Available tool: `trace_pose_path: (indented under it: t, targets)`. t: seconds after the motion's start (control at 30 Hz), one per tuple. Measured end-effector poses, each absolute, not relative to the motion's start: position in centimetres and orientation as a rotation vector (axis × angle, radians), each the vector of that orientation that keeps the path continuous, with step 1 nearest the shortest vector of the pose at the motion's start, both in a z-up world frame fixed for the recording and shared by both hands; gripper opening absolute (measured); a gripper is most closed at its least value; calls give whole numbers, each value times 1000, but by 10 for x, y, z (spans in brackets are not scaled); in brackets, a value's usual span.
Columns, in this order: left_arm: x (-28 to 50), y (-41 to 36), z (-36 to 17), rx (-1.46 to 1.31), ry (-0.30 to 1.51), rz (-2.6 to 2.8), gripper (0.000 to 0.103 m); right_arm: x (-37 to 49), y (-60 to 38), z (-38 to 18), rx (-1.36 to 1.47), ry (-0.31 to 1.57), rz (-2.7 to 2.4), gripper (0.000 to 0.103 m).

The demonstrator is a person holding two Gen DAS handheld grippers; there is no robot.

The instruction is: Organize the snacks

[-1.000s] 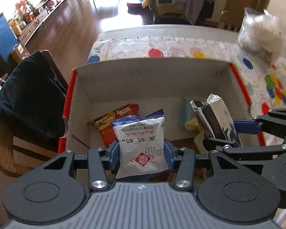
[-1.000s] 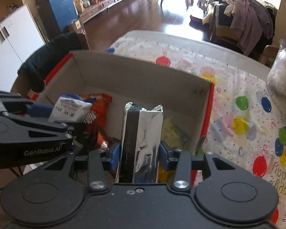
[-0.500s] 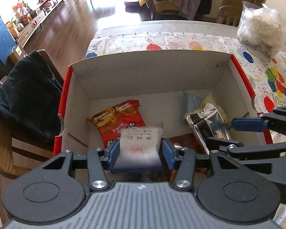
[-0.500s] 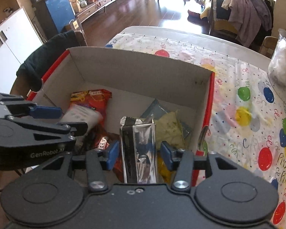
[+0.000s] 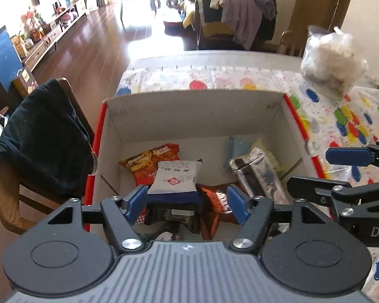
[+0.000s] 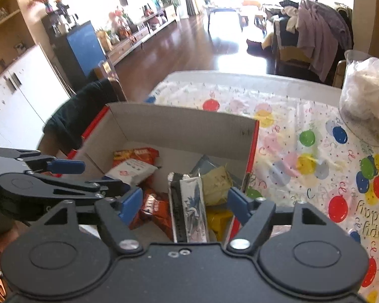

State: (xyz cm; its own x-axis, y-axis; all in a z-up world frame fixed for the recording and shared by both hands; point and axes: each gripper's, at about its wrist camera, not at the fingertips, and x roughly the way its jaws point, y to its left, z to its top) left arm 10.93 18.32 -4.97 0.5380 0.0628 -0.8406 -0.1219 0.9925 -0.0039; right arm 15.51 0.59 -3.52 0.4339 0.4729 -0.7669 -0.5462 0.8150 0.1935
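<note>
Balloon-print tablecloth (image 5: 346,116), one cardboard box (image 5: 189,116), two claws (both open).

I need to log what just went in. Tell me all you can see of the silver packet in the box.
The silver packet is a long, shiny foil pouch with a dark strip along one side and a crimped top. It lies in the box leaning on yellowish bags, between the right tongs' open pads, untouched.

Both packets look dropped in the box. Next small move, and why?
Probably lift both clear. The left gripper and right gripper have just been opening; the white packet and silver packet lie in the box, untouched by the pads.
</note>
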Motion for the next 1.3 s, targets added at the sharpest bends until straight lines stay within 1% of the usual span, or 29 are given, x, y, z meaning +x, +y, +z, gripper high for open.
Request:
trace_pose_path:
  t: [0.13,0.3,0.4,0.53,0.73,0.77,0.83,1.1,1.3]
  targets:
    - [98,177,-34,-53,950,119,73,143,-3,-21,-69,872,652,86]
    - [84,171,-17,-51,905,110,73,126,-12,-5,-86,808,673,89]
    - [76,168,-11,-49,890,108,81,114,-19,3,-90,759,671,103]
    - [63,163,-5,-54,868,105,84,102,-26,9,-84,735,665,103]
    - [48,162,-1,-102,859,82,93,86,-37,11,-56,707,643,103]
    - [45,161,0,-109,856,82,97,85,-40,11,-43,707,636,103]
    - [40,161,1,-124,851,79,101,80,-44,11,-32,700,624,103]
    - [28,160,-1,-126,833,130,102,74,-58,8,9,678,591,103]
    - [20,158,3,-113,805,154,102,66,-57,8,-29,646,594,103]
